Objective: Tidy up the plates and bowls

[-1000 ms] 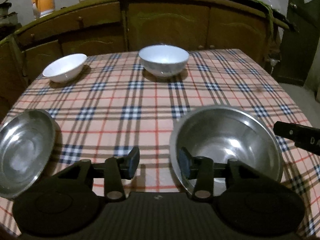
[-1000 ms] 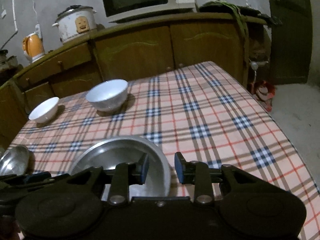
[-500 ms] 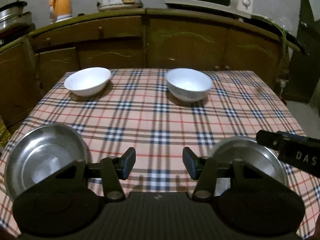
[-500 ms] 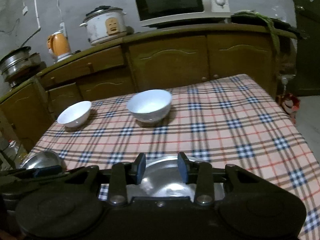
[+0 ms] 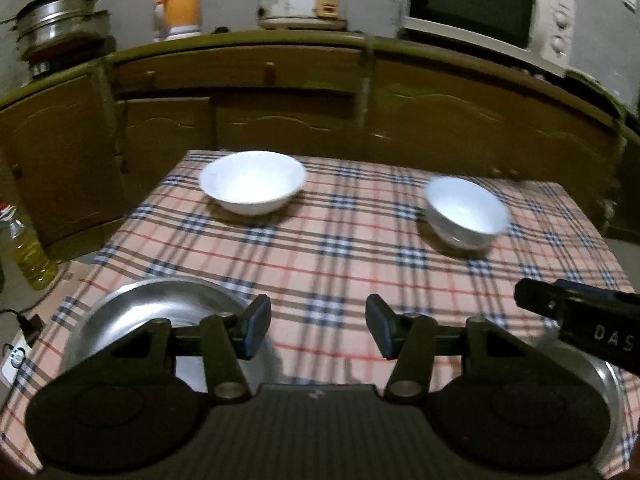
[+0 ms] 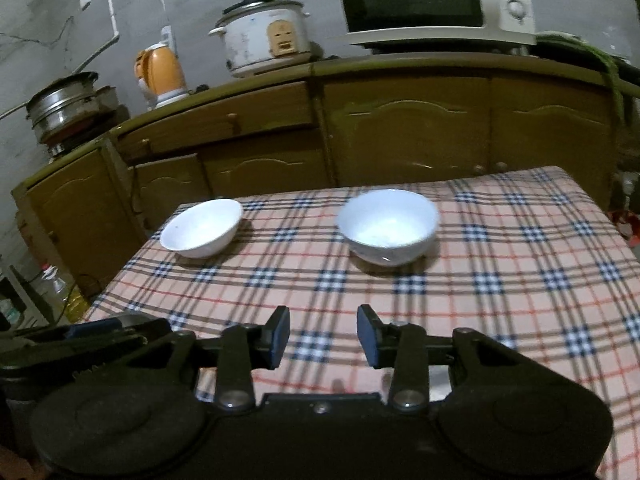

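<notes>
Left wrist view: plaid-clothed table (image 5: 340, 248), landmark. Steel plate (image 5: 132, 320) at its near left corner; steel bowl (image 5: 604, 380) near right, mostly hidden. Wide white bowl (image 5: 252, 182) far left, deeper white bowl (image 5: 464, 212) far right. Left gripper (image 5: 316, 326) and right gripper (image 6: 322, 336): both have just been opening, nothing between. Step, judged: reaching for the white bowls; next, closing on a rim.

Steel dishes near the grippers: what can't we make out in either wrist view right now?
- Left steel dish, left wrist view: near half hidden by the left gripper.
- Right steel dish, left wrist view: only a rim sliver shows; gripper bodies cover the rest.
- Right wrist view: the right gripper blocks both dishes almost wholly.
- Deeper white bowl: motion-blurred.
</notes>
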A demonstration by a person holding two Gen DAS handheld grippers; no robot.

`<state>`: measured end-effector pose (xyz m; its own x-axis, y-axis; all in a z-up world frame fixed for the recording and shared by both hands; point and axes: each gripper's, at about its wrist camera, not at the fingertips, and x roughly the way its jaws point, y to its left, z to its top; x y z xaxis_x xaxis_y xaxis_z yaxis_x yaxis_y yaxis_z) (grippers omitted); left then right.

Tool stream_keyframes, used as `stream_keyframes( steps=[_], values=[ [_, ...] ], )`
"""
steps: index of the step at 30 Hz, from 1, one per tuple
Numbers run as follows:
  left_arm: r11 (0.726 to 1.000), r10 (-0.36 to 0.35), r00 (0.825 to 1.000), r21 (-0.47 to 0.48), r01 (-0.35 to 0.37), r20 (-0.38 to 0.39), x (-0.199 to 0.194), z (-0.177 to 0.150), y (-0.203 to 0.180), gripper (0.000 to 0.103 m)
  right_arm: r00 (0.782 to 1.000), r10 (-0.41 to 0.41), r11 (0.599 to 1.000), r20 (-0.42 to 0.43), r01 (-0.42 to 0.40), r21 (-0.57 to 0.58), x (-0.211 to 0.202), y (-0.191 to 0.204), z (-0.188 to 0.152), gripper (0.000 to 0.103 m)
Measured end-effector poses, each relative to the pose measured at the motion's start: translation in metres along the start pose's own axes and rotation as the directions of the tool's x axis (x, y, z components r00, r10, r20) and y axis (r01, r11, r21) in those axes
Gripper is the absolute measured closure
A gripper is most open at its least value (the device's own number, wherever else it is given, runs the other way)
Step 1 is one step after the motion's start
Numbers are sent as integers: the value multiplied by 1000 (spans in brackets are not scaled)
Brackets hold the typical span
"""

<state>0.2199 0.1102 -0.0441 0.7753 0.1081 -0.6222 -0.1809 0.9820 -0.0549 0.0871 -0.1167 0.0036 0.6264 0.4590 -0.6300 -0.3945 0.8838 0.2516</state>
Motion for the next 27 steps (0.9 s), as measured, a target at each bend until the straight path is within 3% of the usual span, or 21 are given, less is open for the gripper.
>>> stream_keyframes(
  steps=[10, 14, 27],
  values=[
    [991, 112, 994, -76, -111, 14, 46, 58, 75, 42, 996, 84, 996, -10, -84, -26, 72, 44, 50, 47],
    [988, 145, 989, -57, -145, 1, 79, 81, 95, 40, 994, 109, 994, -30, -109, -26, 112, 59, 68, 46],
    [984, 124, 989, -121, -133, -79, 181, 113, 138, 36, 980, 146, 989, -138, -145, 20, 238, 89, 84, 41]
  ],
)
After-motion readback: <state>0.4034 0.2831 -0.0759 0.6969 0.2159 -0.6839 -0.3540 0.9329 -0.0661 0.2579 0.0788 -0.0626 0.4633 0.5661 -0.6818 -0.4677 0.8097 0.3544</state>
